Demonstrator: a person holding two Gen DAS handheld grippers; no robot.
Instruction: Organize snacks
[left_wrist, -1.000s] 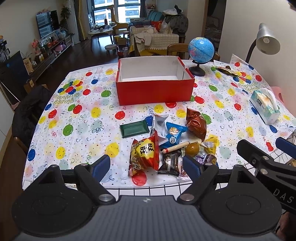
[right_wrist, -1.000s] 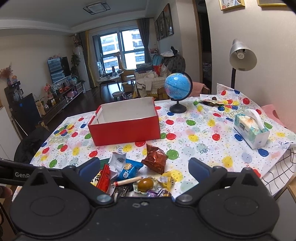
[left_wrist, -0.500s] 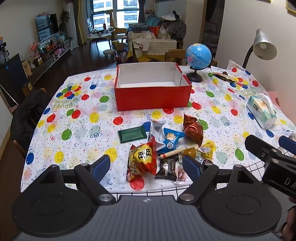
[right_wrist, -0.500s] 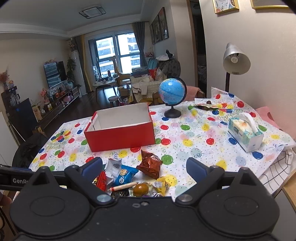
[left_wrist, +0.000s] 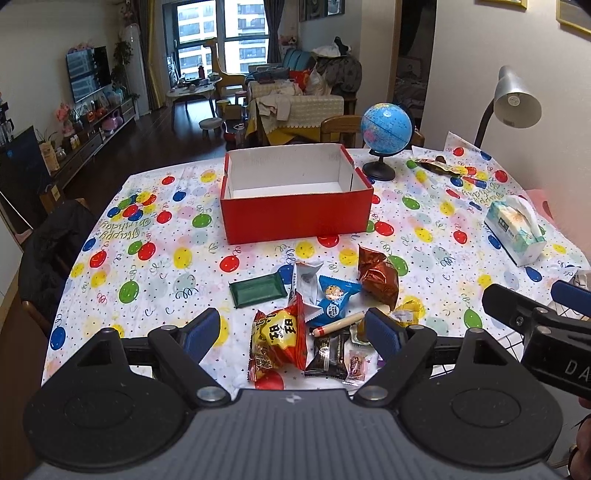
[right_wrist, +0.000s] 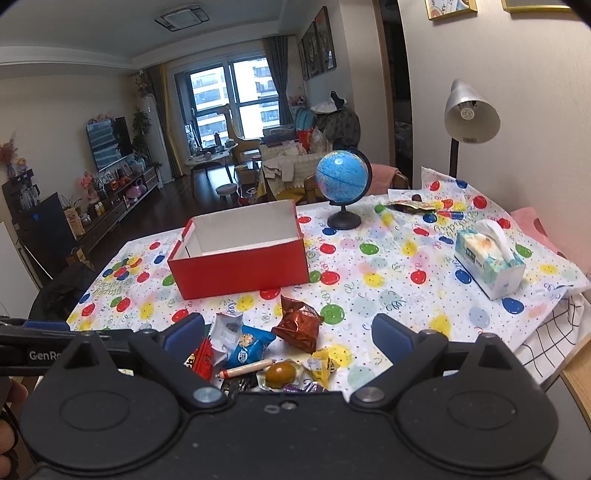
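A pile of snacks lies near the table's front edge: a red and yellow bag (left_wrist: 279, 338), a green bar (left_wrist: 257, 291), a blue cookie pack (left_wrist: 334, 301), a brown bag (left_wrist: 378, 275), a thin sausage stick (left_wrist: 338, 324) and a dark wrapper (left_wrist: 330, 356). Behind them stands an empty red box (left_wrist: 295, 214) with a white inside. My left gripper (left_wrist: 291, 332) hangs open above the pile, touching nothing. My right gripper (right_wrist: 288, 334) is open too, over the same pile, where the brown bag (right_wrist: 297, 325) and blue pack (right_wrist: 247, 343) show again. The red box (right_wrist: 240, 264) lies beyond.
A globe (left_wrist: 386, 138) stands behind the box at the right. A tissue pack (left_wrist: 515, 229) lies at the right edge and a desk lamp (left_wrist: 515, 99) rises behind it. More wrappers (left_wrist: 439, 166) lie at the far right. A dark chair (left_wrist: 51, 254) stands at the table's left.
Both views have tipped up a little, so the table sits lower in frame and more of the room shows. The snacks and box have not moved. Both grippers stay open.
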